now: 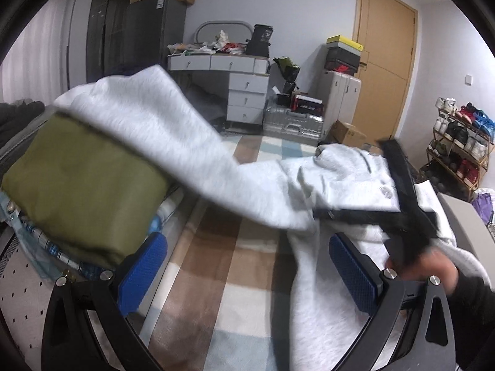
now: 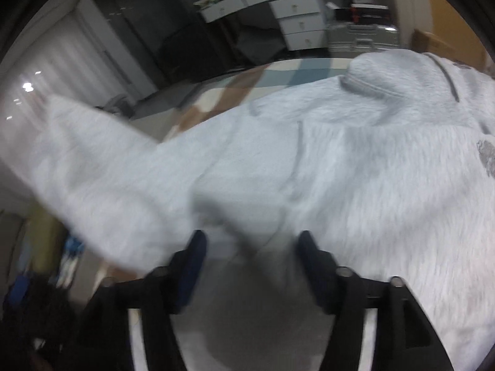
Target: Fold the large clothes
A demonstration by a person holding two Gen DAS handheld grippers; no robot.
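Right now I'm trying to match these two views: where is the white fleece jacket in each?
Left wrist: white fleece jacket sweeps from upper left, over the olive bundle, down to lower right.
Right wrist: it fills the centre and right, sleeve trailing left.
Shared landmark: the white drawer unit, at and.
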